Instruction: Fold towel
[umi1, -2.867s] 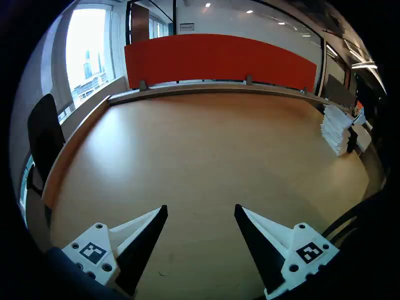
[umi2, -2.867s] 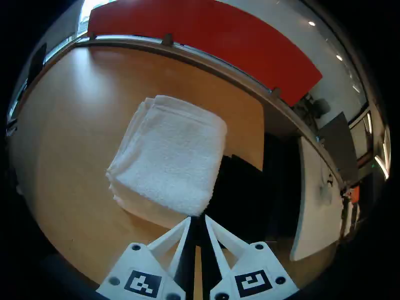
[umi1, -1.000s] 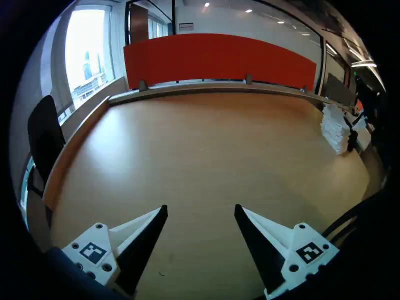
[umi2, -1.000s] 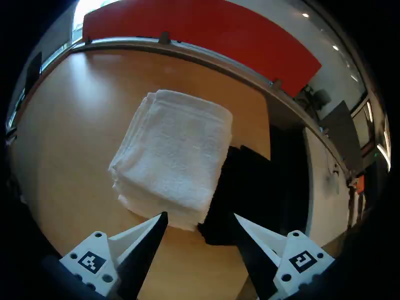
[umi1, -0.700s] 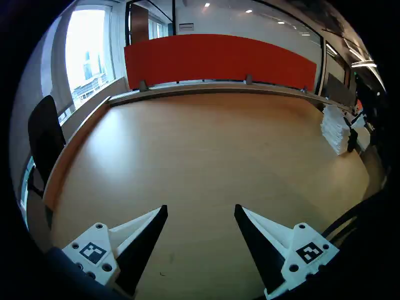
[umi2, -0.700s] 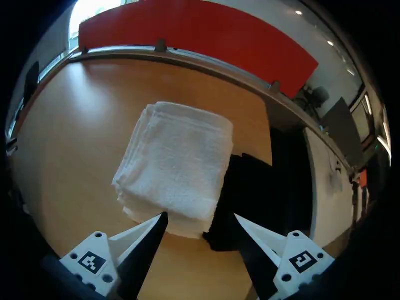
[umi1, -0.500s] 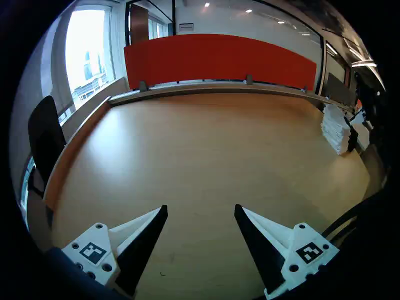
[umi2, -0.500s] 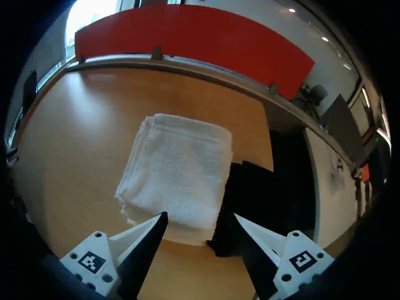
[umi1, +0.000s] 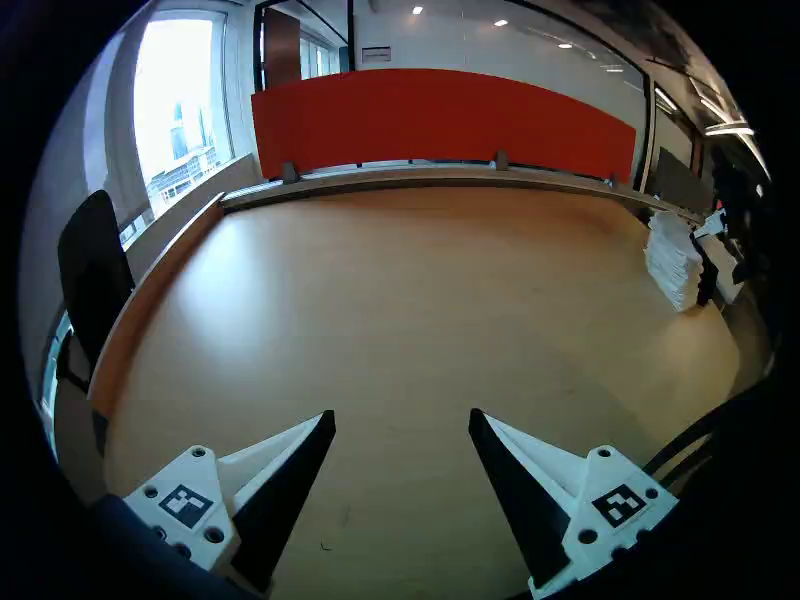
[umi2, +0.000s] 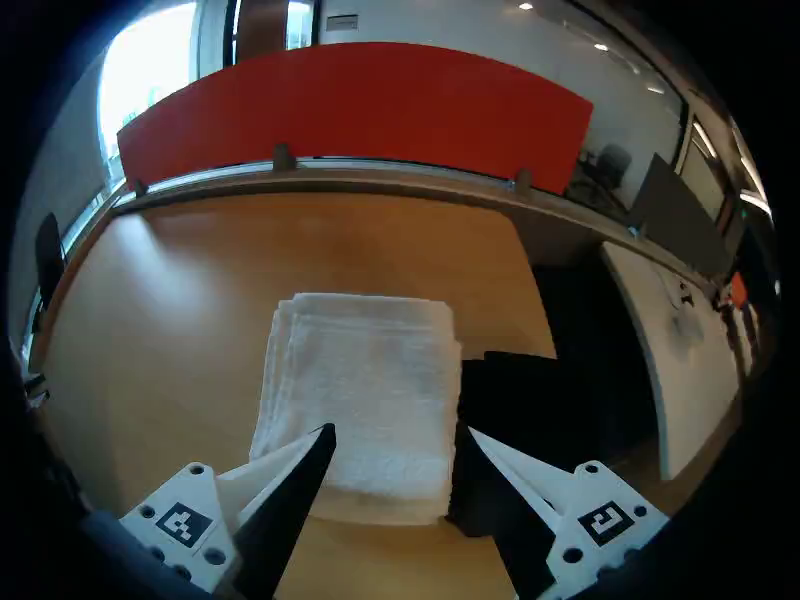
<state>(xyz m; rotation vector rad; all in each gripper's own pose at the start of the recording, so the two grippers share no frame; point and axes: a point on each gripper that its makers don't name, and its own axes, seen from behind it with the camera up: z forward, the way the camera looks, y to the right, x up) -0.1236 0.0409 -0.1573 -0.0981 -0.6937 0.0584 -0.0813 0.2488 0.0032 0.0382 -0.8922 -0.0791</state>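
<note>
Wooden desk (umi1: 400, 290) runs to a red screen (umi2: 350, 105). The towel (umi2: 360, 400) lies near the desk's edge as a thick, squared pad, so folding looks finished. That would explain why the right gripper (umi2: 398, 432) hovers over its near edge, spread wide and empty. The left gripper (umi1: 400, 413), equally spread and empty, hangs over bare wood well apart.

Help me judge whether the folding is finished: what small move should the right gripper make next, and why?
Probably draw the right gripper back and clear. It is open and holds nothing, and the towel already lies folded flat on the table, close to its edge.
</note>
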